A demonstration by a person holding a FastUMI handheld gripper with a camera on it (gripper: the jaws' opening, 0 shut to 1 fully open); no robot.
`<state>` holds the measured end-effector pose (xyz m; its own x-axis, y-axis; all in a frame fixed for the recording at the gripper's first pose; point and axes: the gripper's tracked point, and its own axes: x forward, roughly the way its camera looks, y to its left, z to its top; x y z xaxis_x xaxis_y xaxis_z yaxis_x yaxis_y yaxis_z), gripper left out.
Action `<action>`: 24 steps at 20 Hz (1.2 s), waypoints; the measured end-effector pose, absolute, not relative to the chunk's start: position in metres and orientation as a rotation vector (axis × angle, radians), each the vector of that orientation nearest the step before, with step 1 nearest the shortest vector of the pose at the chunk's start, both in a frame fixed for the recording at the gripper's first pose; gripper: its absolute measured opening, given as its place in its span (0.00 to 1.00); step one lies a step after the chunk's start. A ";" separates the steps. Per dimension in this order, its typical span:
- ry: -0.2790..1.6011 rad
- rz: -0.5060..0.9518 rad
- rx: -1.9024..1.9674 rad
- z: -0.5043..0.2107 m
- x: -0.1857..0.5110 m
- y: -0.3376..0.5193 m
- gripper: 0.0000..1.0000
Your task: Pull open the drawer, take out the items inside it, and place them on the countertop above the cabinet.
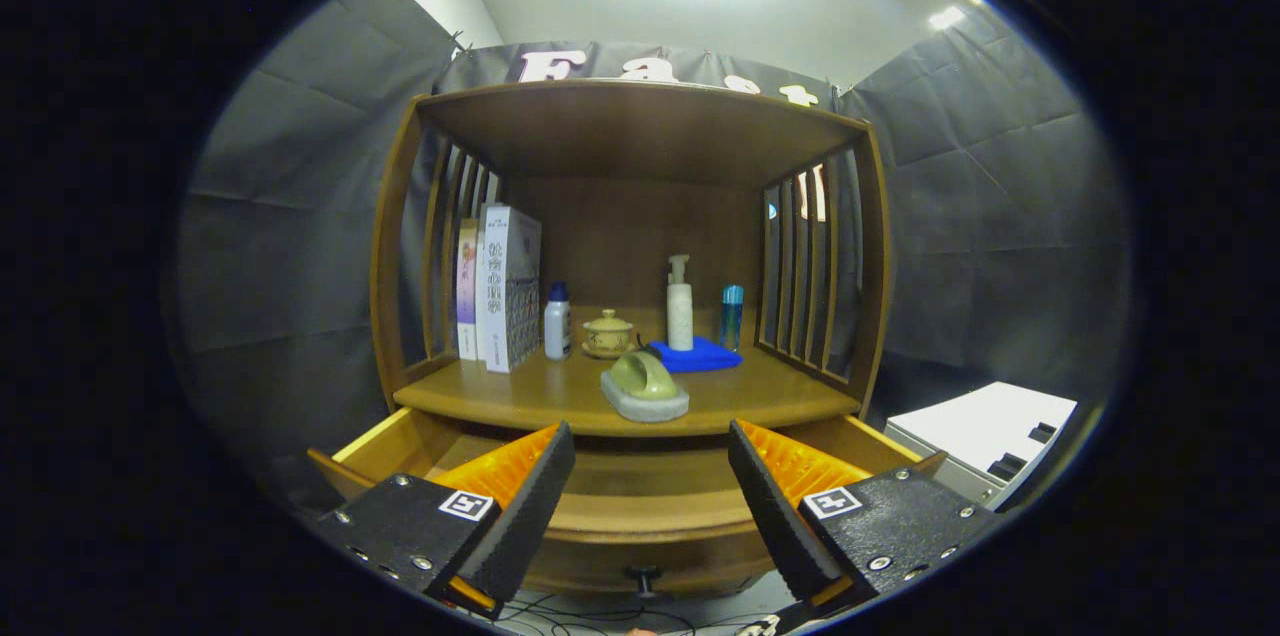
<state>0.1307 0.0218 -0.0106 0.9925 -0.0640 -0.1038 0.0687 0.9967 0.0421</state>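
Observation:
A wooden cabinet stands ahead with its drawer pulled open below the countertop. The drawer's inside shows bare wood between my fingers; its small dark knob sits on the front panel. My gripper is open and holds nothing, hovering over the open drawer. On the countertop's front edge, just beyond the fingers, rests an olive-green curved object on a grey pad.
Further back on the countertop stand books, a small white bottle, a lidded cup, a pump bottle on a blue cloth, and a blue bottle. A white box sits right of the cabinet. Cables lie on the floor.

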 end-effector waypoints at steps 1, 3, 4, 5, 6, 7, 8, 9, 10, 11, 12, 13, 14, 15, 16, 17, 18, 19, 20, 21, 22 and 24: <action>0.112 -0.064 0.064 -0.018 0.126 0.024 0.96; 0.131 -0.057 0.085 -0.031 0.117 0.026 0.96; 0.141 -0.059 0.081 -0.037 0.113 0.024 0.96; 0.154 -0.059 0.077 -0.044 0.109 0.025 0.96; 0.166 -0.054 0.078 -0.049 0.110 0.027 0.96; 0.178 -0.053 0.078 -0.055 0.109 0.027 0.96; 0.194 -0.051 0.073 -0.061 0.108 0.026 0.96; 0.207 -0.049 0.061 -0.069 0.103 0.025 0.96; 0.219 -0.048 0.050 -0.075 0.097 0.023 0.96; 0.233 -0.041 0.060 -0.077 0.098 0.023 0.96; 0.235 -0.039 0.056 -0.078 0.099 0.022 0.96; 0.244 -0.040 0.051 -0.079 0.103 0.019 0.96; 0.261 -0.040 0.046 -0.084 0.104 0.019 0.96; 0.283 -0.035 0.041 -0.089 0.106 0.020 0.96; 0.306 -0.032 0.032 -0.094 0.108 0.020 0.96; 0.326 -0.025 0.022 -0.099 0.111 0.021 0.96; 0.341 -0.020 0.011 -0.103 0.114 0.022 0.96; 0.357 0.000 0.001 -0.106 0.115 0.024 0.96; 0.374 0.007 -0.003 -0.111 0.117 0.025 0.96; 0.382 0.014 -0.004 -0.113 0.116 0.026 0.96; 0.380 0.016 -0.009 -0.113 0.118 0.027 0.95; 0.366 0.014 -0.018 -0.113 0.124 0.027 0.96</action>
